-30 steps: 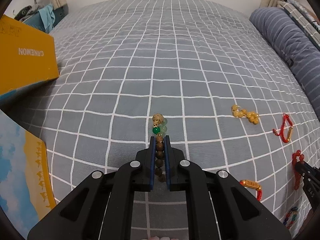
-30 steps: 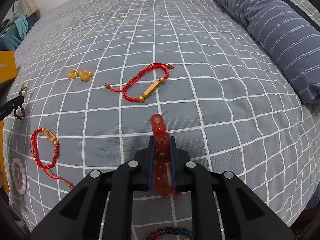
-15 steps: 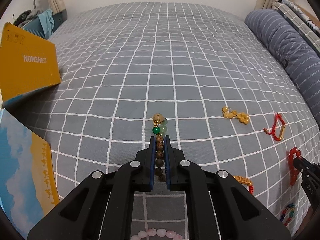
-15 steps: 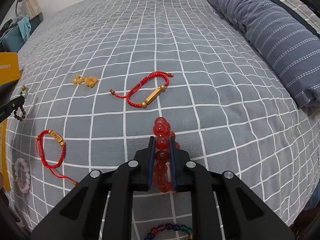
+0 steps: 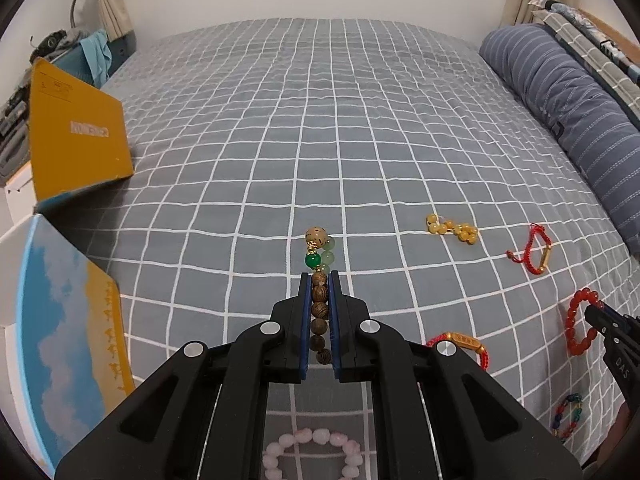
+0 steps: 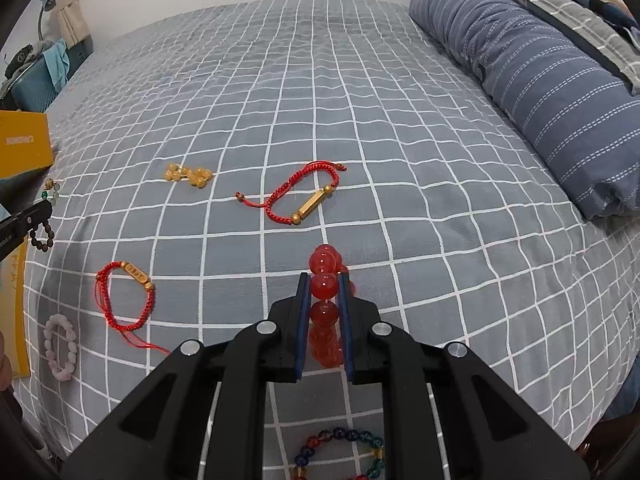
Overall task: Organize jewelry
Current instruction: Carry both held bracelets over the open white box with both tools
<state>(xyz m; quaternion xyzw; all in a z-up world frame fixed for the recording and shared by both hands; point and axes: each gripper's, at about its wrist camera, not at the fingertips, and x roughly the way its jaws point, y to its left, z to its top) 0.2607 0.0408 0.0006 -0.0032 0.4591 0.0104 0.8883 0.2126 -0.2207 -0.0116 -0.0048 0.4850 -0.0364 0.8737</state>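
Note:
My left gripper (image 5: 319, 280) is shut on a brown wooden bead bracelet (image 5: 319, 264) with green and tan beads, held above the grey checked bed cover (image 5: 320, 140). My right gripper (image 6: 324, 280) is shut on a red bead bracelet (image 6: 324, 286), also lifted off the cover. On the cover lie a yellow bead bracelet (image 6: 188, 174), a red cord bracelet with a gold tube (image 6: 304, 196), a second red cord bracelet with a gold charm (image 6: 128, 296), a pink bead bracelet (image 6: 60, 342) and a multicoloured bead bracelet (image 6: 340, 452).
An orange box lid (image 5: 76, 136) leans at the left. A box with a blue sky picture (image 5: 60, 340) sits at the near left edge. A striped blue pillow (image 6: 540, 76) runs along the right side. A wall and curtains stand behind the bed.
Both grippers have risen with their bracelets still held, so the bed looks farther away and more of it shows. The pink bracelet has come into view under the left gripper.

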